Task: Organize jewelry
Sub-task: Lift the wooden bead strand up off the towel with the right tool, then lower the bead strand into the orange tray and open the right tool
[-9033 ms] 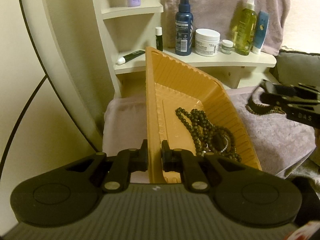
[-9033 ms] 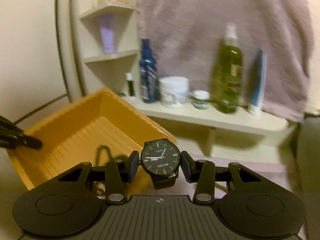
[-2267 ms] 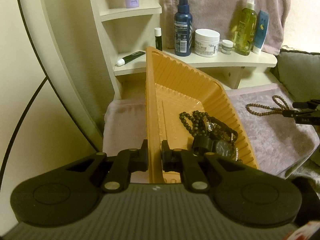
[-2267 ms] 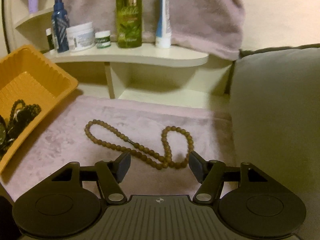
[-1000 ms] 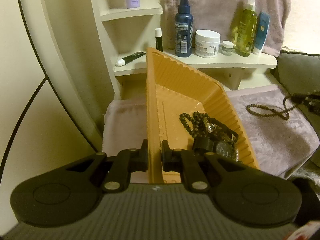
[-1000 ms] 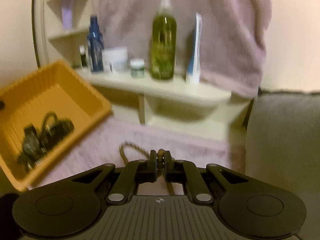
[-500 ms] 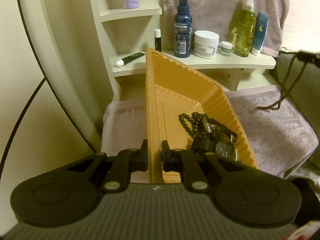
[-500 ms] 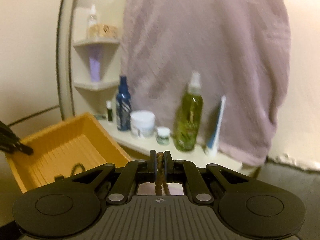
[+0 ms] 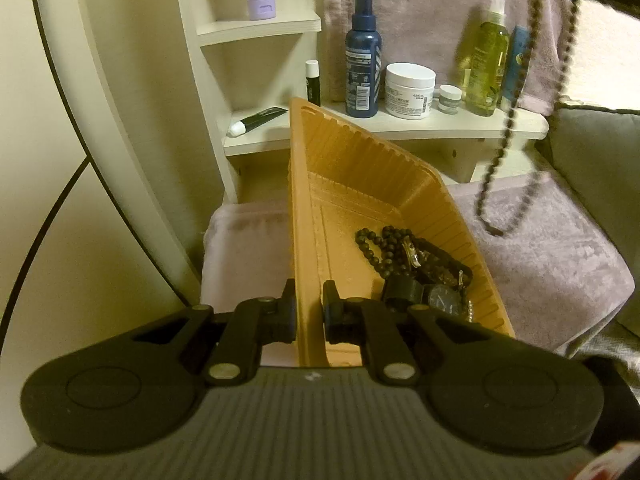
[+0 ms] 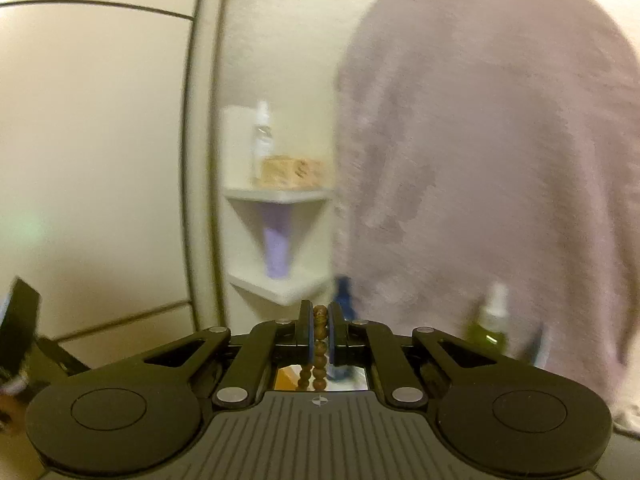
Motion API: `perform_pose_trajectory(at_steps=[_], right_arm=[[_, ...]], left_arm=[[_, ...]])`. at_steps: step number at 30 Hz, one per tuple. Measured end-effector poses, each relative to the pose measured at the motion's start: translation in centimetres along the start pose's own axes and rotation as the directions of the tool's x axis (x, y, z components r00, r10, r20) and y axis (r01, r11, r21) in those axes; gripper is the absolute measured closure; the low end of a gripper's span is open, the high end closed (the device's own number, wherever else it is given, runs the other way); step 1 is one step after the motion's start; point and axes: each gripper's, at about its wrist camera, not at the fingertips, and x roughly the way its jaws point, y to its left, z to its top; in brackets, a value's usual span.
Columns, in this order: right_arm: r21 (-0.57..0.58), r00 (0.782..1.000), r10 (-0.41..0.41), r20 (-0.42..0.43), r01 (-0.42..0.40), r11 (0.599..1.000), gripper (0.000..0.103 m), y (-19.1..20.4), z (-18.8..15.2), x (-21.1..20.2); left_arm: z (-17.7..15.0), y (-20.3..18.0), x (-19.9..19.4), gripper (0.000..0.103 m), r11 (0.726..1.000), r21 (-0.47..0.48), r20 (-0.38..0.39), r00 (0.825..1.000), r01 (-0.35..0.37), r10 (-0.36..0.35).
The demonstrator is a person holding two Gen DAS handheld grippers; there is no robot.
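- Bead necklace (image 9: 516, 128): I have it pinched in my right claw (image 10: 319, 330), whose jaws are closed on a doubled strand, the loop hanging straight down with its long axis vertical.
- From the left wrist camera the loop dangles above the pink towel (image 9: 560, 248), to the right of the orange tray (image 9: 360, 168) and apart from it; its lowest beads look just clear of the towel, though motion blur leaves that uncertain.
- My left claw (image 9: 309, 314) is closed on the tray's near wall, one finger outside and one inside, holding the tray tilted with its open side toward the necklace.
- The move ahead, as I judge it, turns on this: the tray lies to the left of and below the hanging loop, so my right claw must carry the beads leftward over the tray's far rim before letting go. The right claw is the only one free to do it; the left is busy with the tray.
- Count: one necklace in the air; one tray; in the tray a dark bead string (image 9: 380, 244) and one watch (image 9: 442, 300), with other dark pieces tangled in, their number unclear.
- On the shelf (image 9: 400, 124) behind: two bottles, two jars, three tubes that I can make out.
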Motion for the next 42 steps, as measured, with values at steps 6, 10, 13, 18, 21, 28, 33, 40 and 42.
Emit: perform_pose_trajectory(at_steps=[6,10,13,18,21,28,33,40,42], right_arm=[[0.022,0.997,0.07,-0.019,-0.069,0.997,0.097,3.1,-0.2,4.6],[0.094,0.989,0.127,-0.079,-0.12,0.988,0.097,3.8,-1.8,7.5],[0.13,0.974,0.167,-0.151,-0.148,0.98,0.097,4.3,-3.7,9.0],[0.182,0.941,0.214,-0.264,-0.169,0.969,0.097,4.7,-7.3,10.4],[0.194,0.918,0.224,-0.326,-0.167,0.967,0.097,5.1,-9.4,10.8],[0.198,0.897,0.21,-0.389,-0.142,0.97,0.097,5.6,-12.6,10.7],[0.205,0.897,0.213,-0.388,-0.141,0.969,0.097,5.6,-12.8,10.6],[0.204,0.929,0.156,-0.337,-0.089,0.975,0.036,5.1,-12.4,9.8],[0.209,0.933,0.143,-0.331,-0.076,0.975,0.036,4.8,-12.1,9.4]], left_arm=[[0.1,0.2,0.1,0.093,1.0,-0.002,0.001,1.0,0.006,-0.006],[0.0,0.3,0.1,0.093,1.0,-0.006,0.001,1.0,0.01,-0.01],[0.0,0.3,0.1,0.093,1.0,-0.01,0.003,1.0,0.015,-0.015],[-0.1,0.5,0.2,0.093,1.0,-0.013,0.002,1.0,0.016,-0.016],[-0.1,0.6,0.2,0.093,1.0,-0.018,0.001,1.0,0.019,-0.019],[-0.2,0.8,0.3,0.093,1.0,-0.025,-0.003,1.0,0.019,-0.019],[-0.2,0.9,0.4,0.093,1.0,-0.024,-0.004,1.0,0.017,-0.017],[-0.3,1.1,0.5,0.093,0.999,-0.031,-0.006,1.0,0.019,-0.019],[-0.3,1.2,0.6,0.093,0.999,-0.033,-0.007,1.0,0.02,-0.02]])
